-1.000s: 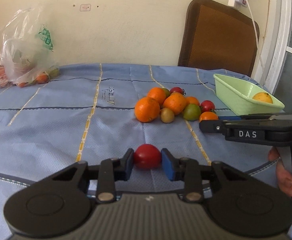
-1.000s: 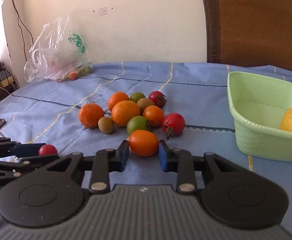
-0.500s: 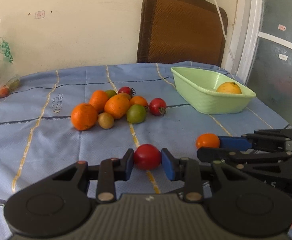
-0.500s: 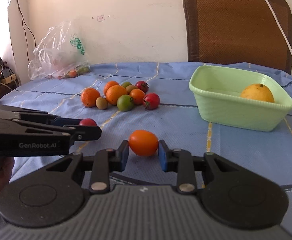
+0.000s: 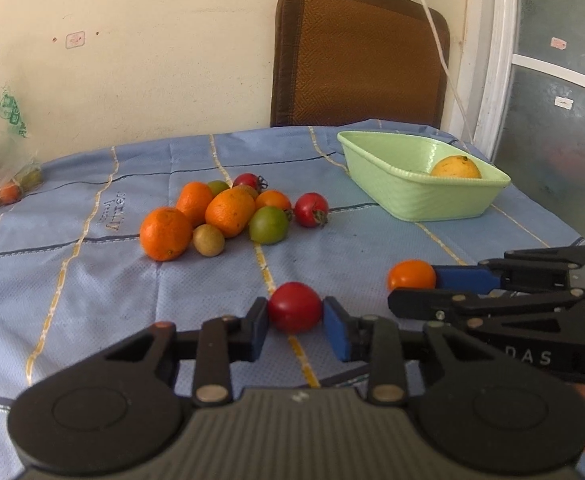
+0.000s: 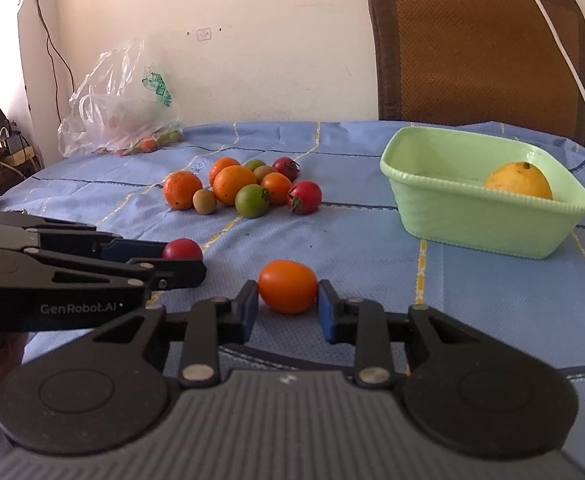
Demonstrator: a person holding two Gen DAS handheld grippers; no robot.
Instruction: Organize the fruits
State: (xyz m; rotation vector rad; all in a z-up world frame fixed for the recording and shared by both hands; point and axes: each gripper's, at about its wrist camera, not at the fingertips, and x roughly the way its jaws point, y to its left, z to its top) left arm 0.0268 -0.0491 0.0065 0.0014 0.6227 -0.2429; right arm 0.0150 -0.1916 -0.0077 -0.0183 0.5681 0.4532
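My left gripper (image 5: 295,320) is shut on a red tomato (image 5: 295,306) and holds it above the blue tablecloth. My right gripper (image 6: 287,300) is shut on an orange tomato (image 6: 287,285); it also shows in the left wrist view (image 5: 411,275), to the right of the left gripper. A pile of oranges and tomatoes (image 5: 228,212) lies mid-table, also in the right wrist view (image 6: 242,188). A light green basket (image 5: 420,192) holding a yellow-orange fruit (image 5: 455,167) stands at the far right, also in the right wrist view (image 6: 480,208).
A clear plastic bag (image 6: 120,116) with more produce lies at the far left of the table. A brown chair back (image 5: 358,60) stands behind the table, with a white cable (image 5: 440,56) hanging in front of it. The wall is close behind.
Both grippers have pulled back from the pile and turned right, each still holding its tomato. The basket is more central in both views.
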